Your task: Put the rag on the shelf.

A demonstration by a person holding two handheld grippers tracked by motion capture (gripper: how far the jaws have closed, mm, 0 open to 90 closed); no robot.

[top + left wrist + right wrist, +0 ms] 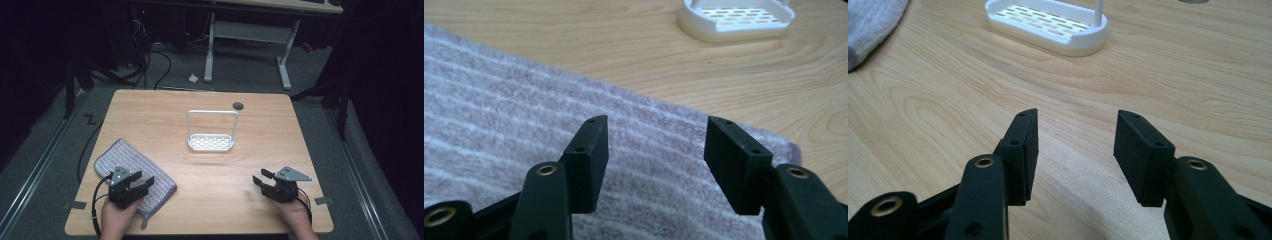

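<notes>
Wood table point(210, 170): towel point(127, 167) partly hidden by left gripper point(142, 184).

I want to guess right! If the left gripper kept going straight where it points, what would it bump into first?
Probably the striped towel: the left gripper, jaws open, hovers just above it, angled down. The white rack lies farther along.

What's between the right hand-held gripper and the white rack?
Nothing: bare wooden table runs from the open right hand-held gripper to the white rack, seen in the right gripper view.
</notes>
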